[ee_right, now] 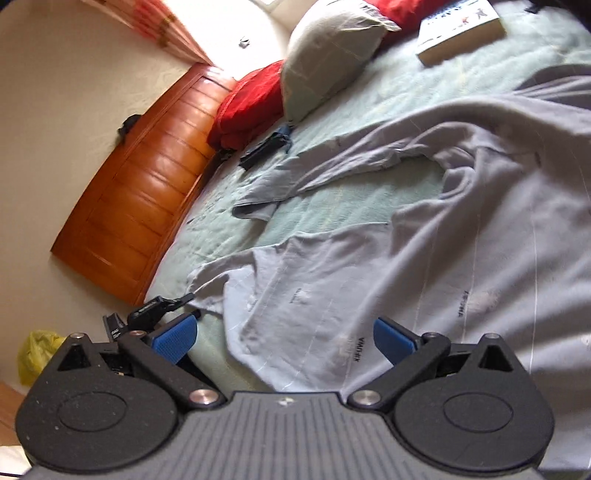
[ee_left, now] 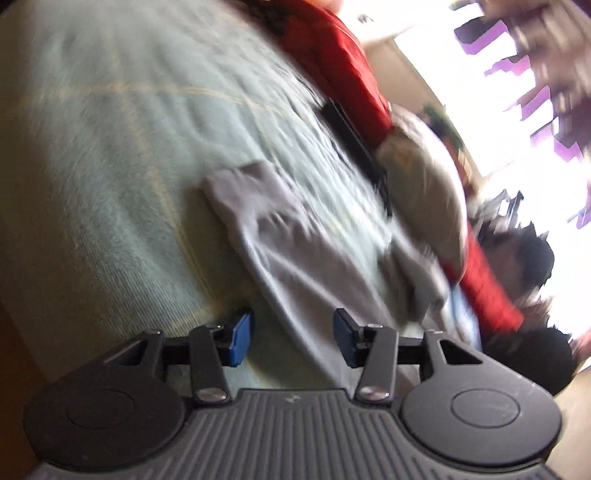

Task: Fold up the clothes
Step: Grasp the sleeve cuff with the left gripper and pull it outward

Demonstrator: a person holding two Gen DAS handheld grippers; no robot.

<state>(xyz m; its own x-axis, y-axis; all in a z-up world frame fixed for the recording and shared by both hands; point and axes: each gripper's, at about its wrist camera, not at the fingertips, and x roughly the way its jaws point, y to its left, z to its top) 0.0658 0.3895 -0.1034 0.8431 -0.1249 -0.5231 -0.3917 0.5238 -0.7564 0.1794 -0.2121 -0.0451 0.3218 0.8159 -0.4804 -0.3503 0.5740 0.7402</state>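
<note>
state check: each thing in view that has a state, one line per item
left gripper: open, nothing between the pads
right gripper: open wide, nothing gripped
grey shirt: spread out on the bed, unfolded, wrinkled, one sleeve stretched toward the headboard
grey pillow: propped against the red pillows
book: closed, lying flat on the bedspread
yellow bag: crumpled on the floor

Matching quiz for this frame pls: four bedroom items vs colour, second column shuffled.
1 garment
2 pillow
3 headboard
4 plastic bag

a yellow
b orange-brown wood
c pale grey-blue
d off-white

Pairs: 1-c, 2-d, 3-b, 4-a
</note>
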